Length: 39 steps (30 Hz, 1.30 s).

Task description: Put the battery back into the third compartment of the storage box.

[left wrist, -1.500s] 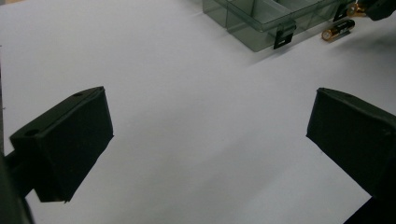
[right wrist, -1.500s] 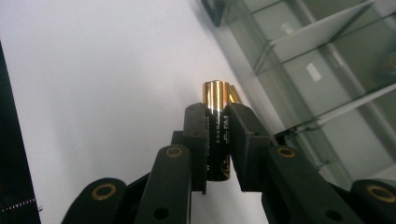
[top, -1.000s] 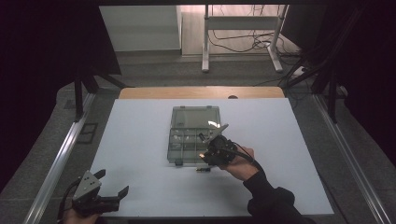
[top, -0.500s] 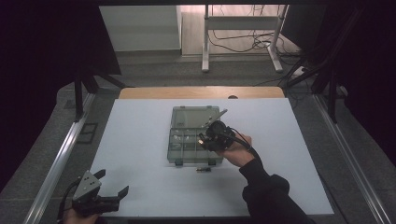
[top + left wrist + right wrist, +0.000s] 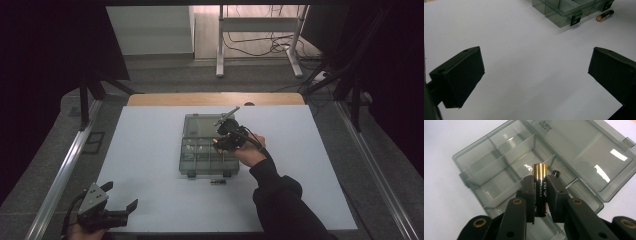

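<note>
Gold-capped battery [image 5: 539, 190] lengthwise in right tongs [image 5: 541, 195], cap outward.

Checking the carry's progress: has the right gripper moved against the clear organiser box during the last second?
Yes. The right gripper, shut on a battery, has travelled from the organiser box's near right corner farther up its right side, over the compartments.

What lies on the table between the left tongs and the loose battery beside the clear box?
Nothing: in the left gripper view, bare white table stretches from the open left tongs to the loose battery.
</note>
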Each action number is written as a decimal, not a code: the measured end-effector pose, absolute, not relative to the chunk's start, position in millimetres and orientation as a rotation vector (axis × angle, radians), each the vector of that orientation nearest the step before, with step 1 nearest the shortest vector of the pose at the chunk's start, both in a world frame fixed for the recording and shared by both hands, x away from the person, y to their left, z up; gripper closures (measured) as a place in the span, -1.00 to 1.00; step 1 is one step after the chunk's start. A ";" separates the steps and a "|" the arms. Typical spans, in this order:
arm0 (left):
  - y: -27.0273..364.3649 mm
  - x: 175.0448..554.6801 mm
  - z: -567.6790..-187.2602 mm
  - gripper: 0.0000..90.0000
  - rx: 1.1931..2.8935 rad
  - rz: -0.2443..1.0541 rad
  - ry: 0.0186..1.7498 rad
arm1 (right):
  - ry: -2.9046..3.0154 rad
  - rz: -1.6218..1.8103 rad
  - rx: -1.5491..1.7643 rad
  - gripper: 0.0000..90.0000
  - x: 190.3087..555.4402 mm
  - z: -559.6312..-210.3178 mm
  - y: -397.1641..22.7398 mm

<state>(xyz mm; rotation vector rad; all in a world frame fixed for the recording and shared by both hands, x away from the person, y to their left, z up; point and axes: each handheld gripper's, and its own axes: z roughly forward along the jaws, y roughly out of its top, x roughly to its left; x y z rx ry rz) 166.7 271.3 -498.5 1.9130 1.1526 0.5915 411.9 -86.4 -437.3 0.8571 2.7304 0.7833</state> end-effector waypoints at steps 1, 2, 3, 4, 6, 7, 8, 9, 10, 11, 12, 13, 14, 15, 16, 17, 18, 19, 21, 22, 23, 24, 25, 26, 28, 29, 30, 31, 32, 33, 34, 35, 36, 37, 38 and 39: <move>271.3 166.7 -498.6 -0.98 1.913 0.591 1.153 | 2.727 0.780 0.863 0.69 413.6 -438.2 -85.3; 271.3 166.7 -498.5 -0.98 1.913 0.591 1.153 | 2.725 0.774 0.867 0.69 415.3 -439.2 -84.1; 271.3 166.7 -498.6 -0.98 1.913 0.591 1.152 | 2.721 0.767 0.873 0.69 416.9 -440.5 -82.8; 271.3 166.7 -498.6 -0.98 1.913 0.591 1.152 | 2.715 0.755 0.878 0.69 418.6 -441.8 -81.7; 271.2 166.7 -498.6 -0.98 1.914 0.591 1.152 | 2.711 0.740 0.892 0.69 422.0 -444.6 -79.4; 271.2 166.8 -498.6 -0.98 1.914 0.591 1.152 | 2.706 0.733 0.899 0.69 423.9 -446.2 -78.4; 271.2 166.8 -498.6 -0.98 1.915 0.591 1.151 | 2.703 0.726 0.914 0.69 425.4 -447.9 -77.1; 271.2 166.8 -498.6 -0.98 1.915 0.591 1.151 | 2.702 0.712 0.919 0.69 427.1 -449.7 -76.0; 271.2 166.8 -498.6 -0.98 1.915 0.591 1.151 | 2.703 0.706 0.923 0.69 428.2 -451.2 -75.1; 271.2 166.8 -498.6 -0.98 1.915 0.591 1.151 | 2.705 0.701 0.926 0.69 429.8 -453.2 -73.9; 271.3 166.8 -498.6 -0.98 1.915 0.591 1.151 | 2.707 0.692 0.941 0.69 431.4 -455.8 -72.4; 271.3 166.8 -498.6 -0.98 1.914 0.590 1.151 | 2.708 0.686 0.945 0.69 432.7 -458.1 -71.4; 271.4 166.9 -498.6 -0.98 1.914 0.590 1.151 | 2.709 0.678 0.949 0.69 433.8 -460.2 -70.3; 271.4 166.8 -498.6 -0.98 1.914 0.590 1.152 | 2.710 0.671 0.956 0.69 434.8 -462.4 -69.2; 271.5 166.8 -498.6 -0.98 1.913 0.590 1.151 | 2.712 0.666 0.959 0.69 435.5 -464.1 -68.4; 271.5 166.8 -498.6 -0.98 1.912 0.590 1.151 | 2.712 0.654 0.968 0.69 436.3 -466.7 -66.8; 271.6 166.8 -498.6 -0.98 1.912 0.589 1.151 | 2.712 0.645 0.970 0.69 436.8 -468.7 -65.5; 271.6 166.8 -498.6 -0.98 1.912 0.589 1.151 | 2.714 0.646 0.969 0.68 437.0 -470.1 -64.4; 271.6 166.7 -498.7 -0.98 1.910 0.591 1.151 | 2.712 0.665 0.958 0.59 436.3 -470.1 -63.3; 271.7 166.7 -498.7 -0.98 1.910 0.591 1.151 | 2.709 0.688 0.949 0.48 436.0 -468.6 -63.7; 271.7 166.8 -498.8 -0.98 1.909 0.590 1.152 | 2.706 0.707 0.944 0.39 435.4 -466.4 -64.8; 271.7 166.9 -498.8 -0.98 1.910 0.590 1.152 | 2.705 0.726 0.937 0.28 434.6 -464.3 -65.9; 271.7 166.8 -498.8 -0.98 1.909 0.590 1.151 | 2.708 0.738 0.928 0.17 433.6 -462.3 -67.4; 271.7 166.8 -498.7 -0.98 1.910 0.590 1.152 | 2.708 0.747 0.918 0.10 432.4 -460.6 -68.9; 271.4 166.9 -498.7 -0.98 1.912 0.591 1.152 | 2.712 0.763 0.901 -0.10 430.9 -457.7 -72.1; 271.3 166.9 -498.6 -0.98 1.913 0.592 1.152 | 2.722 0.781 0.895 -0.19 430.5 -456.7 -73.8; 271.1 166.8 -498.6 -0.98 1.913 0.592 1.152 | 2.729 0.786 0.888 -0.25 429.7 -455.8 -75.2; 271.0 166.9 -498.6 -0.98 1.914 0.593 1.151 | 2.730 0.787 0.877 -0.34 428.7 -454.9 -76.6; 271.1 166.9 -498.6 -0.98 1.914 0.592 1.152 | 2.732 0.785 0.866 -0.44 427.5 -454.2 -77.9; 271.1 167.0 -498.6 -0.98 1.914 0.592 1.153 | 2.743 0.787 0.858 -0.49 426.1 -453.4 -79.0; 271.2 167.0 -498.5 -0.98 1.915 0.591 1.152 | 2.751 0.790 0.852 -0.57 424.7 -452.4 -80.3; 271.2 167.0 -498.5 -0.98 1.915 0.590 1.153 | 2.756 0.792 0.844 -0.68 423.3 -451.5 -81.5; 271.2 167.0 -498.5 -0.98 1.915 0.590 1.153 | 2.763 0.797 0.834 -0.78 421.7 -450.7 -82.5; 271.1 167.0 -498.5 -0.98 1.916 0.591 1.152 | 2.773 0.802 0.816 -0.84 419.5 -449.7 -83.5; 271.1 167.0 -498.5 -0.98 1.916 0.591 1.152 | 2.774 0.808 0.788 -0.89 417.0 -448.8 -84.4; 271.0 167.0 -498.5 -0.98 1.916 0.591 1.152 | 2.771 0.814 0.771 -0.94 415.0 -448.0 -85.0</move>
